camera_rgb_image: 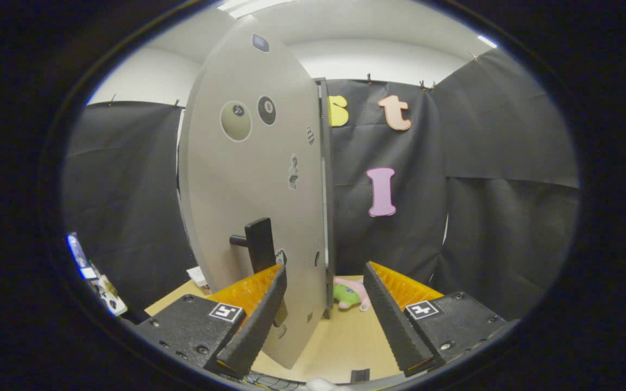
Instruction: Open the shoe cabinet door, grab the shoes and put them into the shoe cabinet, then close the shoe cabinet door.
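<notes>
The gripper [324, 304] is spread wide and holds nothing; both fingers are free of contact on their inner faces. The cabinet door [248, 184] stands open, seen nearly edge-on, with its free lower corner projecting into the gap between the fingers and lying close against the left finger [256, 320]. The door handle [258, 244] sits just ahead of and above the left finger tip. Whether the left finger touches the door face cannot be determined.

Hazards, as judged from this position:
- The door edge lies inside the open jaw. Closing the fingers here would pinch the door panel instead of the handle.
- A sideways move to the left would push the door further round; a move to the right could drag it back toward closed before the shoes are loaded.
- Advancing straight ahead risks striking the door edge or handle with the left finger.

Containers: the cabinet [325, 163] body shows as a narrow upright edge just beyond the door. Its interior is hidden by the door, so its contents cannot be stated.

A small pink and green soft object [350, 294] lies on the table [340, 342] beyond the fingers, between them, near the cabinet base. Whether this is the shoes cannot be confirmed.
</notes>
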`<state>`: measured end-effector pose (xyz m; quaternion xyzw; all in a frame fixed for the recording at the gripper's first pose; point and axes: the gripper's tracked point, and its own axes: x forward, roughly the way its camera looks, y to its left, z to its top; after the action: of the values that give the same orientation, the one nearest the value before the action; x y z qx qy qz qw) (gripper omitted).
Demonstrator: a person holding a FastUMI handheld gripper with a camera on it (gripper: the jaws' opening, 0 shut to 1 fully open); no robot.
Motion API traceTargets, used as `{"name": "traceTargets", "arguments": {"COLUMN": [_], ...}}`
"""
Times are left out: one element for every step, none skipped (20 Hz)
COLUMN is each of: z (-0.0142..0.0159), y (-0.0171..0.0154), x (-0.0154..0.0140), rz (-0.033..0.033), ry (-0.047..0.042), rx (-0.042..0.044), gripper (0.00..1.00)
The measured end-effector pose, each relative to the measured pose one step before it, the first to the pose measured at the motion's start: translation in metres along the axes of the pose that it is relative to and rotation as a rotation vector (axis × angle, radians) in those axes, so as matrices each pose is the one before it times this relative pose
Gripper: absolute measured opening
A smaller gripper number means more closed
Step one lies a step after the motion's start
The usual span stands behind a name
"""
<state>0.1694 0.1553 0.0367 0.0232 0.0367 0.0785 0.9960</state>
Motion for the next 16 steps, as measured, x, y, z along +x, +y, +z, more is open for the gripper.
{"name": "traceTargets", "arguments": {"z": [-0.00057,-0.00038,-0.00026,-0.00055,-0.00039,0.00109,-0.00227,-0.00187,-0.00215,-0.00108,-0.00032,0.00043,0.00088,0.00112,0.00245,0.00035], "y": [0.01047,0.01212,0.01231,0.01260,0.01267,0.01132,0.01002,0.01096,0.01162,0.01088,0.01397,0.01237,0.00610,0.00182,-0.00066,-0.00371], "x": [0.00151,0.00256,0.00314,0.00452,0.00407,0.00607,0.00701,0.00730,0.00742,0.00731,0.00914,0.00910,0.00997,0.00784,0.00593,0.00036], "rz": [-0.00559,-0.00502,-0.00488,-0.00144,-0.00054,-0.00176,-0.00175,0.00354,0.00977,0.01846,0.02857,0.03350,0.01801,0.00781,0.00625,0.00196], "ry": [-0.00187,-0.00055,0.00076,-0.00237,-0.00093,-0.00569,0.00677,0.00299,0.01357,0.00718,0.01020,0.00444,0.00293,0.00599,-0.00372,-0.00476], "rx": [0.00046,-0.00023,0.00254,-0.00048,-0.00444,-0.00681,-0.00752,-0.00231,0.00510,0.01315,0.01395,0.00705,-0.00739,-0.01761,-0.01430,-0.00616], "gripper": [0.95,0.95,0.95,0.95,0.95,0.95,0.95,0.95,0.95,0.95,0.95,0.97,0.97,0.98,0.98,0.98]}}
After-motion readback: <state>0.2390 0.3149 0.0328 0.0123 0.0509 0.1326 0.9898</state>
